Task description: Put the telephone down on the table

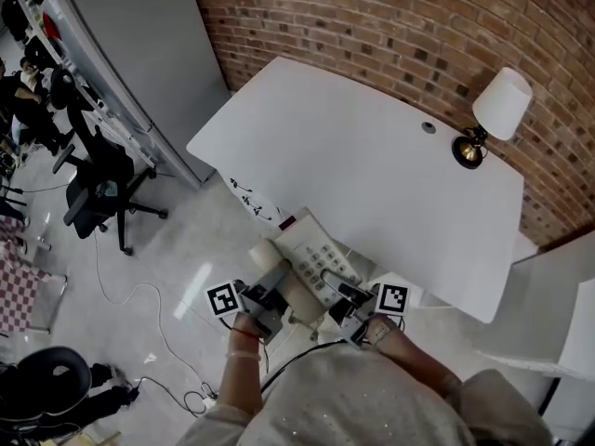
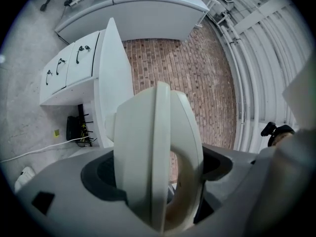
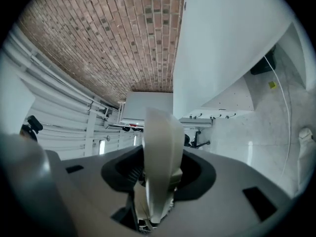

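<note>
A cream desk telephone [image 1: 311, 260] with a keypad and handset hangs in the air just off the near edge of the white table [image 1: 372, 156], held between both grippers. My left gripper [image 1: 277, 294] is shut on the phone's left end, whose cream body [image 2: 158, 152] fills the gap between the jaws in the left gripper view. My right gripper [image 1: 346, 300] is shut on the right end, and the phone's thin edge [image 3: 160, 157] stands clamped between its jaws. The phone sits tilted, its far end over the table's rim.
A white-shaded lamp [image 1: 497, 110] stands at the table's far right by the brick wall [image 1: 418, 26]. A cable grommet [image 1: 428, 127] lies near it. An office chair [image 1: 102, 189], a grey cabinet [image 1: 139, 63] and floor cables [image 1: 139, 295] are to the left.
</note>
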Demonstrator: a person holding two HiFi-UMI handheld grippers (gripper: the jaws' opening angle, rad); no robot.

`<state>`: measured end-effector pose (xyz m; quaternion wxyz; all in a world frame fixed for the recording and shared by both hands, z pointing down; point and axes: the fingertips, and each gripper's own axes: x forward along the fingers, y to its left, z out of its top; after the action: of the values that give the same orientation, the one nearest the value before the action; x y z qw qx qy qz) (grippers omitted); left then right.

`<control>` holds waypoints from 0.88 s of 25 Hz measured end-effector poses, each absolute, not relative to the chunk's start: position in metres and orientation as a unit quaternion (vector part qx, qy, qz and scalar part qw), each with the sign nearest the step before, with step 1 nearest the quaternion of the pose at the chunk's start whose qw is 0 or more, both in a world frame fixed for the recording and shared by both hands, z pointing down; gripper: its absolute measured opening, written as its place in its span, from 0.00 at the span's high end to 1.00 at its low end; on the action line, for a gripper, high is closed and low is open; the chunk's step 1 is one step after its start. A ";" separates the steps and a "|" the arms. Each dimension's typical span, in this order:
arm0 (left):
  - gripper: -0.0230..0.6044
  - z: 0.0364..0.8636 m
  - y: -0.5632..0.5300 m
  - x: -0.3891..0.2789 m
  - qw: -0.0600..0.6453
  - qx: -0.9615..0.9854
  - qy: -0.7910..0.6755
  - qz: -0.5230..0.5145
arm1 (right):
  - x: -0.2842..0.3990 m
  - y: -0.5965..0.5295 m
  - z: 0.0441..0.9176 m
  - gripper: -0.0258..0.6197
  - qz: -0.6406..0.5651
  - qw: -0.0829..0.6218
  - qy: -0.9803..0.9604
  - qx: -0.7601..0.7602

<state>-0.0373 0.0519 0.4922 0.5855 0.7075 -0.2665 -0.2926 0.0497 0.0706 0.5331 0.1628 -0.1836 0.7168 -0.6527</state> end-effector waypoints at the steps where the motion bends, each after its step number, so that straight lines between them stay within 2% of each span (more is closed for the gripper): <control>1: 0.28 0.492 0.045 -0.035 0.585 0.707 -0.267 -0.294 | 0.052 0.063 0.533 0.70 -0.652 0.160 0.718 -0.182; 22: 0.28 0.493 -0.026 0.016 0.590 0.725 -0.240 -0.264 | 0.100 -0.001 0.537 0.70 -0.646 0.182 0.711 -0.208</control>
<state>0.0161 -0.0258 0.4933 0.5895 0.7247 -0.2398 -0.2642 0.1001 -0.0012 0.5373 0.1824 -0.2080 0.7110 -0.6465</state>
